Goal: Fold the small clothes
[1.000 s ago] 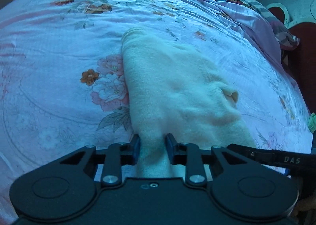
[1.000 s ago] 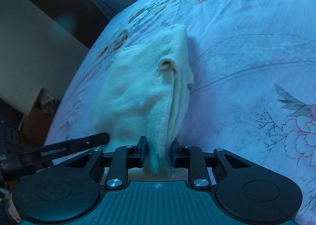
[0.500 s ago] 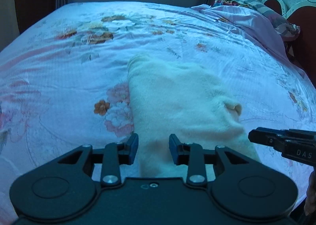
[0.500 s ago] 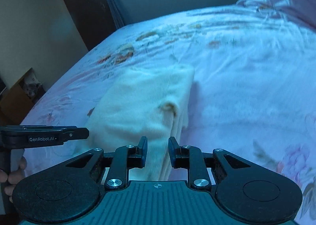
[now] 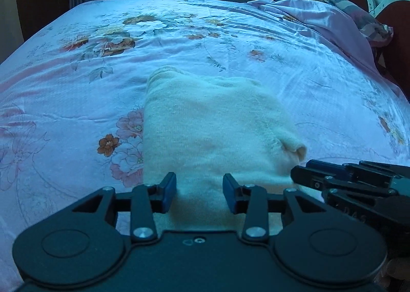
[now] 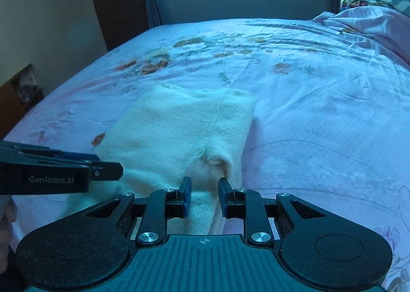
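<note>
While the cream garment [image 5: 212,133] lies folded into a thick, layered rectangle on the flowered bed sheet [image 5: 77,92], the left gripper [image 5: 199,190] stands at its near edge with its jaws apart, the cloth lying loose in the gap between them and pinched by neither finger. The right gripper [image 6: 204,195] is likewise parted, set at the near right corner of the same bundle, where the stacked layers show their edges just ahead of its fingers. Seen from the right gripper, the left one juts in from the left, just beside the garment's near left side; seen from the left gripper, the right one sits low to the right, near a small puckered lump of fabric [image 5: 294,147] at the corner.

The fold looks made and the piece let go, so the step in hand seems to be the release at the end of a fold. The bundle is compact, though the lump at the corner keeps it from lying quite flat. The next move probably calls for drawing both grippers straight back without snagging the soft knit, then either pressing that corner down or going for another piece; a crumpled pink pile [image 6: 371,25] lies far ahead and to the right.
</note>
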Demonstrator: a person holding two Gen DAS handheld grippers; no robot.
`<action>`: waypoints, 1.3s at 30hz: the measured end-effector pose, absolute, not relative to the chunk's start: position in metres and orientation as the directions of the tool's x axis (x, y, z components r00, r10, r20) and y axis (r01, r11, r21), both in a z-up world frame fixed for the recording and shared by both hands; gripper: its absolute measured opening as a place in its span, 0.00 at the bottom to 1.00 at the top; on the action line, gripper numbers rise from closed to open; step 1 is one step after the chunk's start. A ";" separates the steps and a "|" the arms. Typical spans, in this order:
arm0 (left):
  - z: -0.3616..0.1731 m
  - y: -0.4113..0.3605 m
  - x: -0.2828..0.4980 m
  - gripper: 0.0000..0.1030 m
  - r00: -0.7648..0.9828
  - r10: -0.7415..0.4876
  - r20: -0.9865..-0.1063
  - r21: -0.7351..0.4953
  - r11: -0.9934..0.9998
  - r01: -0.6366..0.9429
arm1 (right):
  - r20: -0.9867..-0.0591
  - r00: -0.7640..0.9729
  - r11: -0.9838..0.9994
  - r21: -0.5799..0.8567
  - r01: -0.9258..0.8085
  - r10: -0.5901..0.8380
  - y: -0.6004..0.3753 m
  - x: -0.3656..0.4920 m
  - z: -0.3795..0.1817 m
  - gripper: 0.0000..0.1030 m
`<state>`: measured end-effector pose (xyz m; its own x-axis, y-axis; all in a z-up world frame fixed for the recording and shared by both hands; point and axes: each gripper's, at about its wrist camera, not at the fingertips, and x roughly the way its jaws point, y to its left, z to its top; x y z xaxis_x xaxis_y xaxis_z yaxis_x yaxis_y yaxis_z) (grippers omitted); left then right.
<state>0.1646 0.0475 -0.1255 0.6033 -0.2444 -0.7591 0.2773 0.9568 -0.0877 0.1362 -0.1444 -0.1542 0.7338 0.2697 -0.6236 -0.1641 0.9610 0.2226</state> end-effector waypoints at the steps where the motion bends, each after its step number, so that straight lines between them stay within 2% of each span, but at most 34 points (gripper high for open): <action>1: -0.124 0.048 0.160 0.50 0.610 -0.238 -0.756 -0.077 0.957 0.278 | -0.614 0.741 0.960 0.234 -0.157 0.271 -0.147 0.129 -0.152 0.22; 2: -0.124 0.048 0.156 0.61 0.613 -0.231 -0.756 -0.073 0.960 0.272 | -0.611 0.740 0.956 0.245 -0.161 0.281 -0.147 0.122 -0.150 0.22; 3: -0.124 0.048 0.154 0.63 0.609 -0.232 -0.758 -0.083 0.961 0.264 | -0.610 0.739 0.954 0.251 -0.163 0.287 -0.146 0.116 -0.148 0.22; 6: -0.122 0.048 0.153 0.63 0.583 -0.234 -0.778 -0.106 0.964 0.244 | -0.648 0.711 0.961 0.224 -0.164 0.273 -0.141 0.110 -0.145 0.22; 9: -0.122 0.047 0.150 0.69 0.567 -0.223 -0.793 -0.109 0.967 0.228 | -0.720 0.643 0.965 0.216 -0.151 0.261 -0.139 0.112 -0.150 0.22; 12: -0.125 0.045 0.144 0.70 0.569 -0.207 -0.796 -0.090 0.970 0.227 | -0.748 0.622 0.972 0.186 -0.142 0.234 -0.139 0.108 -0.159 0.22; 19: -0.122 0.044 0.126 0.72 0.583 -0.191 -0.790 -0.063 0.971 0.232 | -0.716 0.652 0.966 0.228 -0.119 0.249 -0.146 0.087 -0.149 0.23; 22: -0.110 0.043 0.117 0.80 0.611 -0.190 -0.769 -0.061 0.972 0.226 | -0.680 0.689 0.963 0.248 -0.105 0.251 -0.149 0.080 -0.134 0.24; 24: -0.101 0.041 0.112 0.83 0.638 -0.184 -0.748 -0.045 0.973 0.228 | -0.664 0.704 0.961 0.256 -0.105 0.254 -0.150 0.077 -0.125 0.32; 25: -0.096 0.039 0.110 0.86 0.652 -0.180 -0.736 -0.034 0.973 0.230 | -0.656 0.711 0.960 0.260 -0.104 0.254 -0.150 0.076 -0.121 0.44; 26: -0.092 0.038 0.108 0.89 0.660 -0.173 -0.731 -0.021 0.973 0.231 | -0.649 0.718 0.960 0.262 -0.103 0.254 -0.150 0.074 -0.118 0.51; 33: -0.075 0.035 0.097 0.97 0.678 -0.149 -0.720 0.008 0.975 0.223 | -0.618 0.745 0.957 0.277 -0.093 0.251 -0.153 0.066 -0.103 0.52; 34: -0.073 0.036 0.094 0.98 0.686 -0.137 -0.715 0.019 0.976 0.215 | -0.616 0.748 0.957 0.277 -0.088 0.247 -0.154 0.065 -0.101 0.57; 35: -0.071 0.036 0.093 0.98 0.693 -0.121 -0.711 0.033 0.978 0.205 | -0.612 0.752 0.957 0.279 -0.083 0.244 -0.155 0.063 -0.099 0.70; 37: -0.068 0.035 0.091 0.98 0.691 -0.091 -0.717 0.060 0.980 0.191 | -0.604 0.760 0.955 0.285 -0.077 0.241 -0.157 0.060 -0.095 0.86; 39: -0.066 0.036 0.089 0.98 0.675 -0.083 -0.733 0.066 0.979 0.193 | -0.603 0.764 0.956 0.286 -0.060 0.229 -0.159 0.057 -0.090 0.94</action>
<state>0.0894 0.0356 -0.0664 0.6748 -0.0833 -0.7333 0.1930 0.9789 0.0664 0.0572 -0.1593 -0.0901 0.7640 0.2285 -0.6033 -0.0599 0.9563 0.2863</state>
